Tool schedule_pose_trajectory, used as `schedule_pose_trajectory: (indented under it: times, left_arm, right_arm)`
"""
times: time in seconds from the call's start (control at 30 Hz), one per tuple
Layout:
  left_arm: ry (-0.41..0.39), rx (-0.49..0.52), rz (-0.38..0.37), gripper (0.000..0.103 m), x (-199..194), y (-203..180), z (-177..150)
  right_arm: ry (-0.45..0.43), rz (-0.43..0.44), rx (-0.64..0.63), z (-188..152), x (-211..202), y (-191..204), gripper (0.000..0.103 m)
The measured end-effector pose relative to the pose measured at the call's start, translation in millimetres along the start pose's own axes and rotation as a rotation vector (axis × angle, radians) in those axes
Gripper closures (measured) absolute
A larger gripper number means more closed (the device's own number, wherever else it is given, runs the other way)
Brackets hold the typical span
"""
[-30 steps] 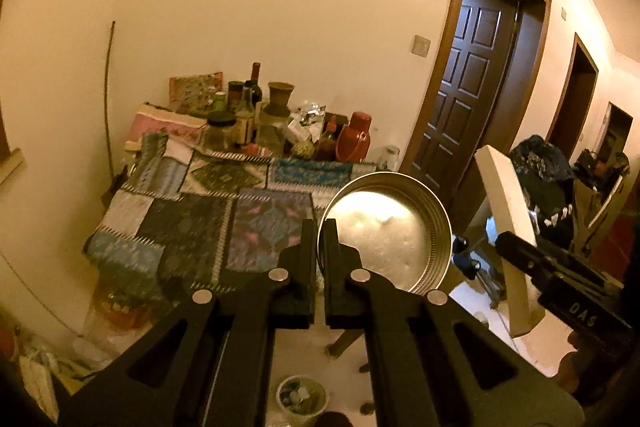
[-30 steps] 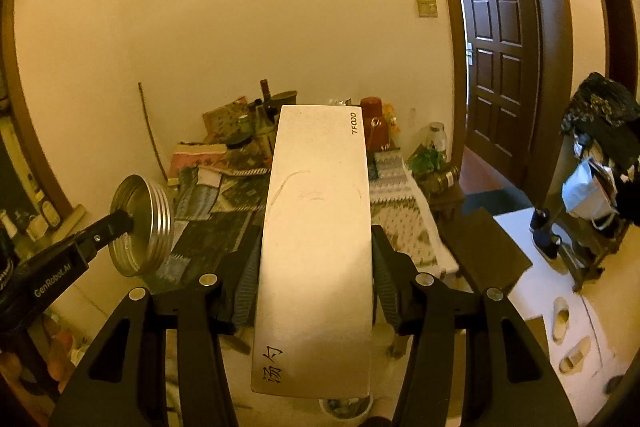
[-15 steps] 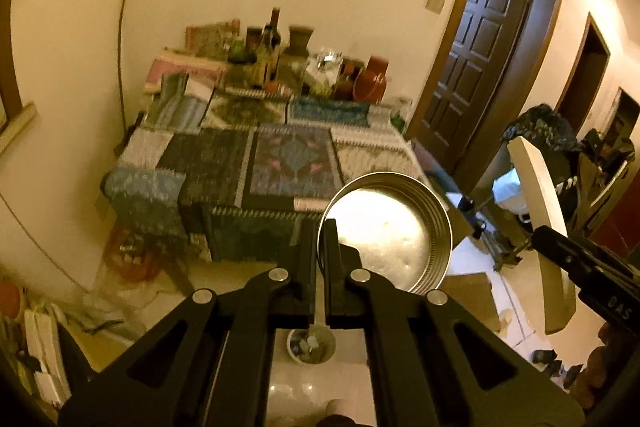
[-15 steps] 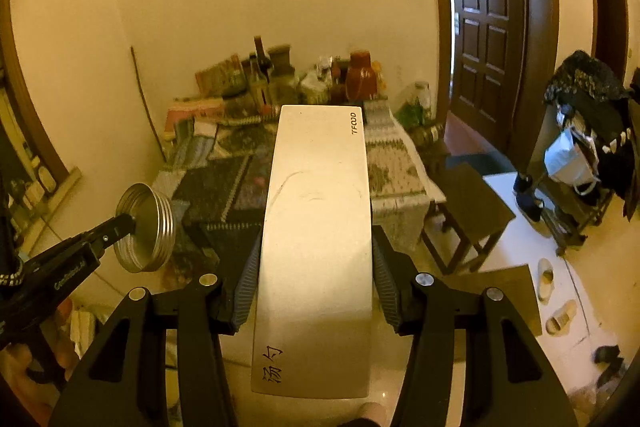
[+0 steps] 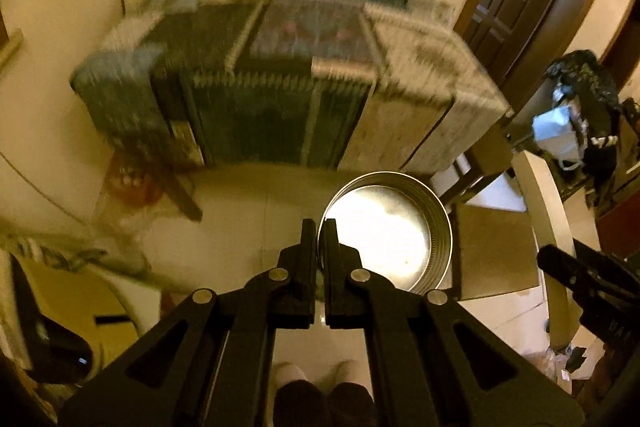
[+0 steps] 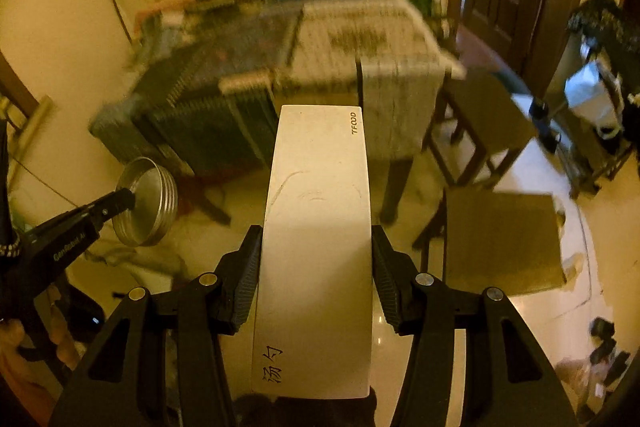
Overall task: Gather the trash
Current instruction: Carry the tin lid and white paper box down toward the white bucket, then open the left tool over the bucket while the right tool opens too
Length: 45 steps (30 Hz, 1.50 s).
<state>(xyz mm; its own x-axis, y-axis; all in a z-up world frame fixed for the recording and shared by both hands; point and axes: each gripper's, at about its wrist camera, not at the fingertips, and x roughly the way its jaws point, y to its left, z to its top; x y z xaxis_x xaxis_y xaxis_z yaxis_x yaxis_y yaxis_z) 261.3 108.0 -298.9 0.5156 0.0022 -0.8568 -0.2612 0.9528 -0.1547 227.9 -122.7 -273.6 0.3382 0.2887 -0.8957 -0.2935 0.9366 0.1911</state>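
Both hands lowered toward floor, left tool [image 5: 319,227] pinching metal lid [image 5: 386,229], right tool [image 6: 317,247] clamping white box [image 6: 316,227]

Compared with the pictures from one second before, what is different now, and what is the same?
Both grippers have tipped downward: the cloth-covered table slid up in both views, now blurred, and more floor shows. Nothing was taken or released. The left gripper still pinches the rim of the metal lid, and the right gripper still clamps the white box.
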Motion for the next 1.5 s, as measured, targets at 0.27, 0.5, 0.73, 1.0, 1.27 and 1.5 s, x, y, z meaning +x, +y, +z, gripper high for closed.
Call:
schedule_pose_trajectory:
  times: [0.27, 0.5, 0.73, 1.0, 1.27, 1.5]
  left_arm:
    - [0.107, -0.045, 0.090, 0.102, 108.3, 20.1, -54.7]
    - [0.182, -0.071, 0.118, 0.102, 189.8, 43.5, -86.0]
    - [0.236, -0.061, 0.096, 0.102, 256.3, 39.5, -97.0]
    - [0.302, -0.027, -0.003, 0.098, 298.0, 2.8, -93.3]
    - [0.412, 0.002, -0.002, 0.048, 300.5, -23.4, -94.5]
    - [0.313, -0.013, 0.032, 0.048, 199.7, -30.9, -59.8]
  right_arm:
    - [0.170, -0.004, -0.049, -36.3, 124.6, -14.2, 0.055]
    - [0.221, 0.064, -0.101, -53.4, 213.6, -10.1, 0.054]
    - [0.251, 0.037, -0.082, -55.0, 255.4, -24.3, 0.039]
    - [0.284, 0.040, -0.015, -54.4, 256.4, -47.3, 0.039]
    - [0.249, 0.032, 0.003, -33.5, 219.2, -57.3, 0.039]
    - [0.173, 0.058, -0.016, 0.2, 138.0, -50.4, 0.039]
